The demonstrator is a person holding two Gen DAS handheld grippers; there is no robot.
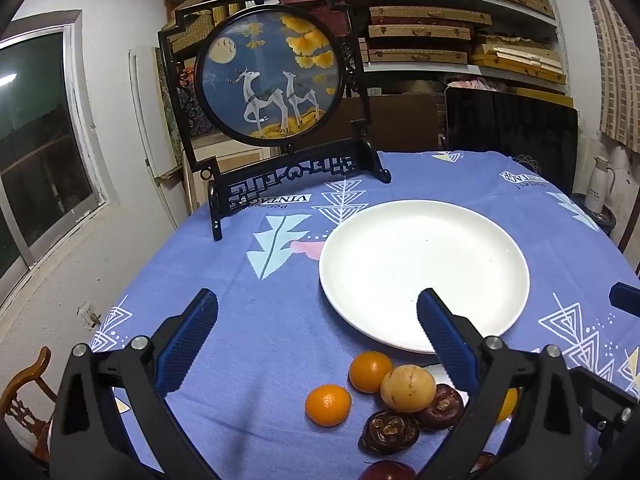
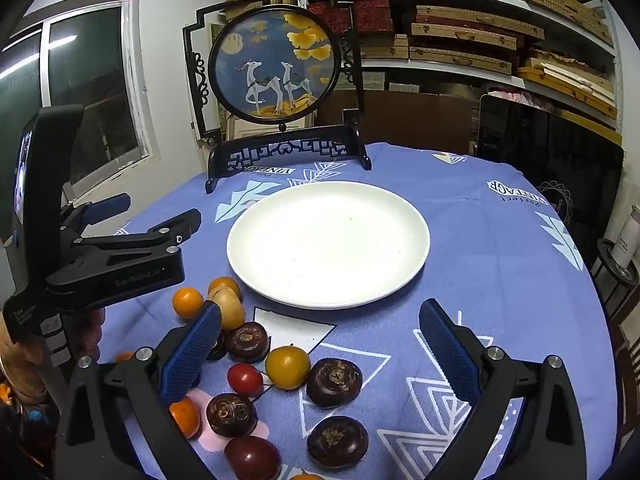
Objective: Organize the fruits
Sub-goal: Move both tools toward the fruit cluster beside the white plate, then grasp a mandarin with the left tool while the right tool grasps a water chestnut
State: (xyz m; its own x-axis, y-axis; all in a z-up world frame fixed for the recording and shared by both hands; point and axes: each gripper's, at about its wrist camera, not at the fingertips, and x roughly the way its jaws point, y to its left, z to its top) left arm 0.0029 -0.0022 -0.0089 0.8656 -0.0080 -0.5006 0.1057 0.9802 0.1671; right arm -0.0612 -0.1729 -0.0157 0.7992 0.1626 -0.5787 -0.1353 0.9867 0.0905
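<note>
Both grippers are hovering above the table with jaws spread wide, nothing between the fingers. Left gripper [image 1: 316, 340] is sitting over the blue patterned tablecloth [image 1: 248, 320], just left of the white plate [image 1: 424, 272]; its right finger is overlapping the plate's near rim in view. Right gripper [image 2: 320, 348] is hanging over the fruit pile, and the left gripper is showing in its view as a black clamp [image 2: 120, 256] at the left edge.

Plate [image 2: 328, 244] is sitting mid-table with no fruit on it. All fruit is lying on the cloth near the plate's front edge: two small oranges [image 1: 328, 405] [image 1: 370, 365], a tan round fruit [image 1: 407, 388] touching the second orange, and dark brown water chestnuts [image 1: 389, 431] just beside it.

Right view is showing more: a yellow-orange fruit [image 2: 288, 367], a small red tomato [image 2: 245, 379] touching it, several more chestnuts [image 2: 334, 382] [image 2: 338, 442] [image 2: 232, 414], a dark red fruit [image 2: 252, 456] at the bottom.

A framed round deer picture on a black stand [image 1: 272, 76] is standing upright at the table's far edge.
</note>
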